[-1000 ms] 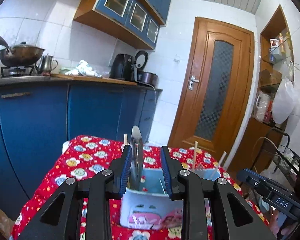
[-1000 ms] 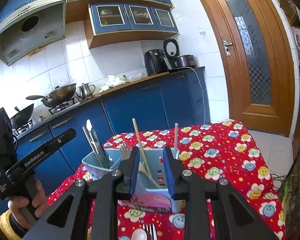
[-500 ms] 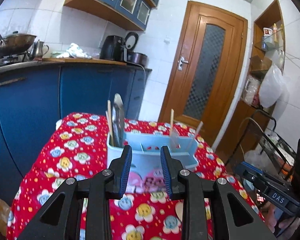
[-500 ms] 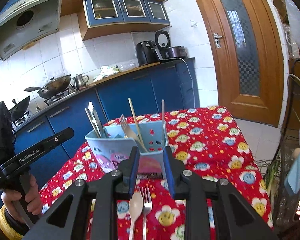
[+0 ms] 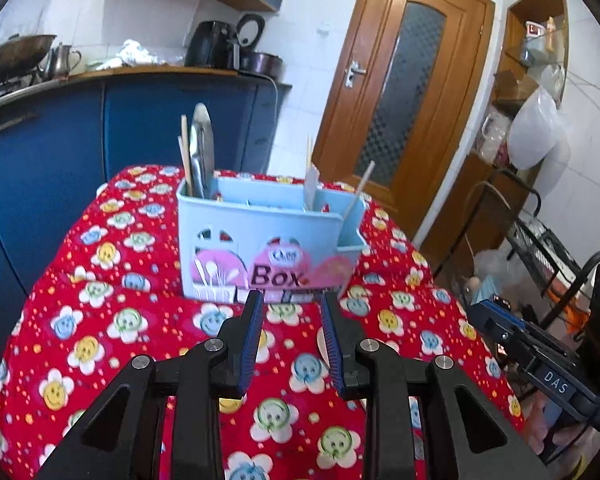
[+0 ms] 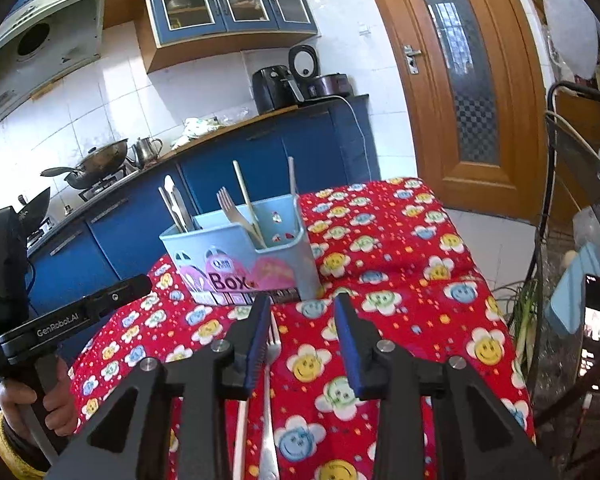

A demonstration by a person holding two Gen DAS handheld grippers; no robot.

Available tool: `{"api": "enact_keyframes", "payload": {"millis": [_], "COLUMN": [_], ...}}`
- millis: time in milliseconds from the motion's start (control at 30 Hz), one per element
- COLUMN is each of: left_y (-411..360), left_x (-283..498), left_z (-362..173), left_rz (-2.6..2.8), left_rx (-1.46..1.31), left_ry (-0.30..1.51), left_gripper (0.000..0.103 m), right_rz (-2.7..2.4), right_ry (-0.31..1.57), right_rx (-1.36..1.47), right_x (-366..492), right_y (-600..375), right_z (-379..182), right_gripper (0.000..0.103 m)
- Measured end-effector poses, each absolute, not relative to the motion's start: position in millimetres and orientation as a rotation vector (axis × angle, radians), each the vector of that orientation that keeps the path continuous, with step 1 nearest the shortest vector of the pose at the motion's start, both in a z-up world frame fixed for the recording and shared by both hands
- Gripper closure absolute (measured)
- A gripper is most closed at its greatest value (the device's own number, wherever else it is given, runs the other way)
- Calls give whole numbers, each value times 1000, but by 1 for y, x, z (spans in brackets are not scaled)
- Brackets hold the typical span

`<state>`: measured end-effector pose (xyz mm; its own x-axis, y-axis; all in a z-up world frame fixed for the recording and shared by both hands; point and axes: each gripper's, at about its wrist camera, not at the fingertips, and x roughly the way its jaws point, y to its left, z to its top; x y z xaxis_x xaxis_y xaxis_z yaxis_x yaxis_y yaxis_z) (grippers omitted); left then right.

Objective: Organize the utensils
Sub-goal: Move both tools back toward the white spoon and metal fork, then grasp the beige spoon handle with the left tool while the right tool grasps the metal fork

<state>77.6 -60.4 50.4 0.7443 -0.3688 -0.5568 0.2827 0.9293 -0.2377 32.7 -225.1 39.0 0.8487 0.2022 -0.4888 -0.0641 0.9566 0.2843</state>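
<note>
Jaws of the left gripper (image 5: pixel 291 308) and right gripper (image 6: pixel 302 310) are being held apart, gripping nothing. Just above them, mid-frame, the blue utensil box (image 5: pixel 266 240) is being shown on the red tablecloth (image 5: pixel 112 320); a fork (image 6: pixel 271 364) is lying by the right gripper's left finger.

table w/ red flower-print cloth (image 6: pixel 400 240), blue utensil box (image 6: pixel 240 256) standing on it, metal fork (image 6: pixel 271 360) flat nr front
</note>
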Motion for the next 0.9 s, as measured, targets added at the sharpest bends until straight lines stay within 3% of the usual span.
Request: {"api": "enact_keyframes", "payload": {"millis": [900], "left_y": [-116], "left_x": [83], "left_z": [-8], "left_rz": [-436], "left_rx": [-129], "left_ry": [971], "left_gripper": [73], "right_rz": [113], "right_ry": [594], "right_rx": [343], "right_x": [9], "right_y": [-264], "right_z": [6], "right_gripper": [60]}}
